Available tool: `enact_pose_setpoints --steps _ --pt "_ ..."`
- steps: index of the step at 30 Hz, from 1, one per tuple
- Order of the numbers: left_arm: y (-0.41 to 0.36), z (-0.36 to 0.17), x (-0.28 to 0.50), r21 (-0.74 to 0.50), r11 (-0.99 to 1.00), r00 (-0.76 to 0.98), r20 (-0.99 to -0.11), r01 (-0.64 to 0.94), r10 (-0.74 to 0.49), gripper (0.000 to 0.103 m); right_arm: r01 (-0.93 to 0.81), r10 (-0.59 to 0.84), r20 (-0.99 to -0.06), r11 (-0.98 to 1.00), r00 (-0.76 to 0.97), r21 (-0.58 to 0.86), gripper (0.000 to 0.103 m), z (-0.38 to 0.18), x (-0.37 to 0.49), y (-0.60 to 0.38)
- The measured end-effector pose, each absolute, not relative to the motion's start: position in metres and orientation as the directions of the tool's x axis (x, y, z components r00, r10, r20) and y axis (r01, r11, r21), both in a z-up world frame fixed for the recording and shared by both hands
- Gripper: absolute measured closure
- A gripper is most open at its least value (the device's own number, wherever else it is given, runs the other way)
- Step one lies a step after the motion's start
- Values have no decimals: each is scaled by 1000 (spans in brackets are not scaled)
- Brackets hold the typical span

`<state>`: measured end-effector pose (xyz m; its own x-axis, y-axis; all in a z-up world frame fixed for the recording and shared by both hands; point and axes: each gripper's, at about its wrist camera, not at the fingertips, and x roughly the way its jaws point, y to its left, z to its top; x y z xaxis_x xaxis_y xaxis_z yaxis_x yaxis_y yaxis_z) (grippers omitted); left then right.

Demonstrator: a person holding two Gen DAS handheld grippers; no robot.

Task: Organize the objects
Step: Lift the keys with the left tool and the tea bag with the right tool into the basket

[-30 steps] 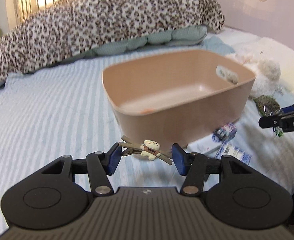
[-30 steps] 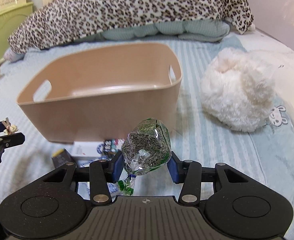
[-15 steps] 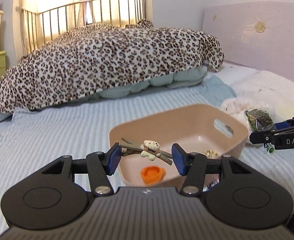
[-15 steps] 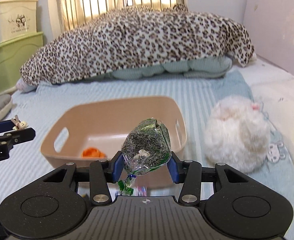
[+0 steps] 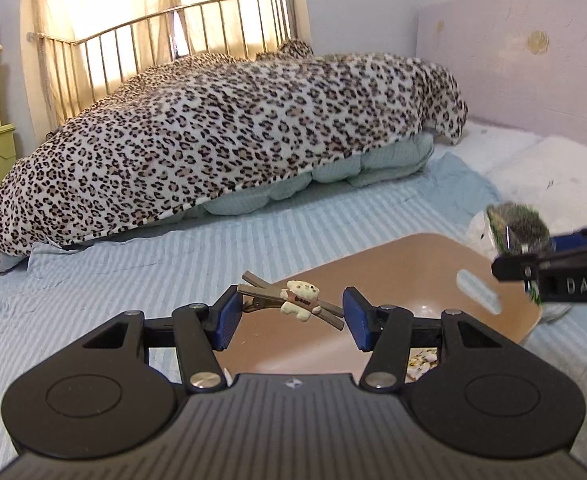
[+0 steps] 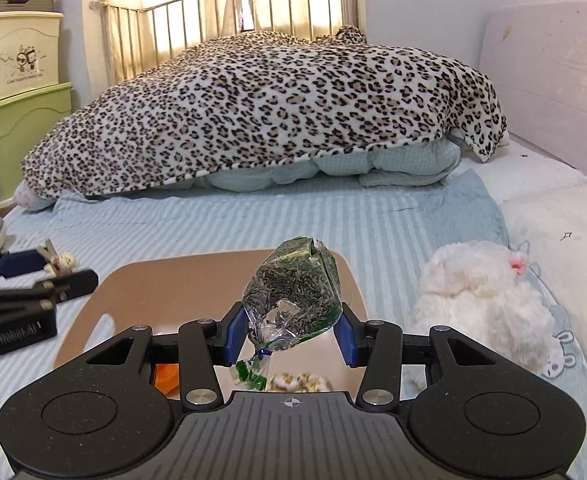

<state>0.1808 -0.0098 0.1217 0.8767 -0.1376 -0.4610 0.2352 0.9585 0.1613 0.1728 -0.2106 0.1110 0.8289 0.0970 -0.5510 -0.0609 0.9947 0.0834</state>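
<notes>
My left gripper (image 5: 289,320) is shut on a brown hair clip (image 5: 261,294) with a small cream bear on it, held crosswise between the blue pads. It hangs above the near left part of a tan plastic bin (image 5: 413,242) on the striped bed. My right gripper (image 6: 289,330) is shut on a clear bag of dark seeds (image 6: 293,292), above the same tan bin (image 6: 351,280). In the right wrist view, the left gripper (image 6: 33,272) and the hair clip (image 6: 59,260) show at the left edge. The left wrist view has the right gripper (image 5: 533,264) with the bag of seeds (image 5: 517,228) at its right edge.
Inside the bin lie an orange object (image 6: 165,376) and a pale patterned item (image 6: 297,380). A white plush toy (image 6: 485,292) sits right of the bin. A leopard-print blanket (image 6: 253,112) fills the far bed, with a metal rail (image 6: 233,12) behind and green drawers (image 6: 17,128) at left.
Both grippers have risen and come over the bin with their loads still held. The bin has dropped lower in both views and its inside is now partly hidden by the grippers.
</notes>
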Motion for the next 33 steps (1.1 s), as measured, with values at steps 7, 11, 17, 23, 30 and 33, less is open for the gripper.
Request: enact_pose_setpoints --steps 7,11,17,23,30,33 --pt "-24 91 215 190 956 831 -550 224 -85 47 -34 53 -582 998 812 43 60 94 205 -208" --pt "-27 74 227 204 953 795 -603 223 -57 47 -44 41 -625 999 780 11 60 77 216 -205" --pt "-27 50 239 218 951 734 -679 220 -14 46 -74 39 -698 997 715 -20 60 51 227 -199" --pt "-27 44 242 223 949 708 -706 225 -2 46 -120 5 -713 987 701 -111 60 36 223 -184" --pt "-24 57 234 207 952 714 -700 225 -17 37 -136 22 -704 985 710 -107 36 40 215 -179" --pt "-21 68 227 203 956 733 -680 211 -18 26 -130 36 -687 988 726 -87 27 51 208 -182"
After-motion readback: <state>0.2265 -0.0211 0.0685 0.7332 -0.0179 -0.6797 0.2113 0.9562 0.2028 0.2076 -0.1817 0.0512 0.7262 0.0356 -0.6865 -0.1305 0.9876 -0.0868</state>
